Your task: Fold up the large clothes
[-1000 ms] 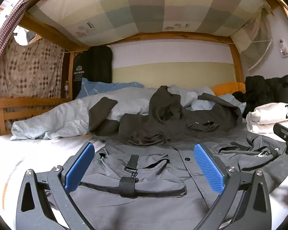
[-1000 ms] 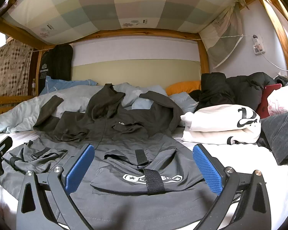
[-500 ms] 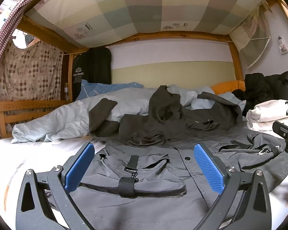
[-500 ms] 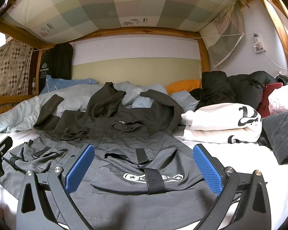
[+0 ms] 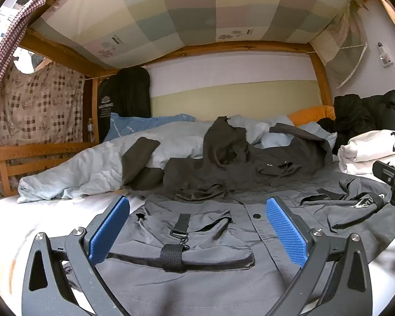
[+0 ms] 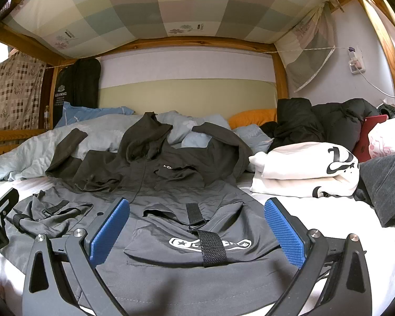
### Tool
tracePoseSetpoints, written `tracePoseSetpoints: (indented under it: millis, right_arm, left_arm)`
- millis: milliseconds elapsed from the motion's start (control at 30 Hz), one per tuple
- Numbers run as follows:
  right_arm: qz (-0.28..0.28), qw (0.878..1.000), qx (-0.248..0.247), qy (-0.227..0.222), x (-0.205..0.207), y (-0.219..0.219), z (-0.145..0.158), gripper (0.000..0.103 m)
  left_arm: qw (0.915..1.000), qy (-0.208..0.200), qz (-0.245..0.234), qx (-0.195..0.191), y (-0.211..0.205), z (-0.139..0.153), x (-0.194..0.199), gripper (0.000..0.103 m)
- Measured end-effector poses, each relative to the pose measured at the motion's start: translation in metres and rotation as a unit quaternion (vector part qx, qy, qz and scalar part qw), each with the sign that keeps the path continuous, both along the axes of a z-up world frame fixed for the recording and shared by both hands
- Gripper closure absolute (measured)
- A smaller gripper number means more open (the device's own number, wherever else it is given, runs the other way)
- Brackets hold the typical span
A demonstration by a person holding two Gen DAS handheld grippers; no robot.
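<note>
Lower bunk bed [image 5: 52, 205], white sheet, checked mattress overhead. Grey jacket [image 5: 197, 276] lies spread flat on it, hem nearest. Left tongs [image 5: 197, 226] and right tongs [image 6: 194, 226] both gape wide, empty, above jacket.

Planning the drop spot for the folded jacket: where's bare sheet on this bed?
Bare white sheet lies right of the grey jacket, in front of the folded white garment. Another strip lies left of the jacket, below the blue duvet. Crowded: headboard end and right side.
</note>
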State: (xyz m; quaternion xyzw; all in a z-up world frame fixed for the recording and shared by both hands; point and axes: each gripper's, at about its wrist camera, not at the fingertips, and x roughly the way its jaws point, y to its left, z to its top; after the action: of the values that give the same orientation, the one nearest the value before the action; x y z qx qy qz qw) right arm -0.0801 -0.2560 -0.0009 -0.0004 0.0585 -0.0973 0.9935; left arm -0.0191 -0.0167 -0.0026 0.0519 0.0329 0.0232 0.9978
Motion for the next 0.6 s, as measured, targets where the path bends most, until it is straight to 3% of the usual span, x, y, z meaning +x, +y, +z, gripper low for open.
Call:
tracePoseSetpoints:
  millis: [200,600]
  right_arm:
    - [0.000,1.000,0.000,-0.001,-0.0001,-0.0003,0.0001,0.000]
    - [0.000,1.000,0.000,0.000,-0.0004,0.0000,0.0001,0.000]
  left_arm:
    - [0.9997,0.007,-0.002,-0.021,0.0086,-0.0007,0.0016,0.000]
    - [1.0000,0.002,-0.001,0.001,0.0008,-0.0022,-0.0021,0.000]
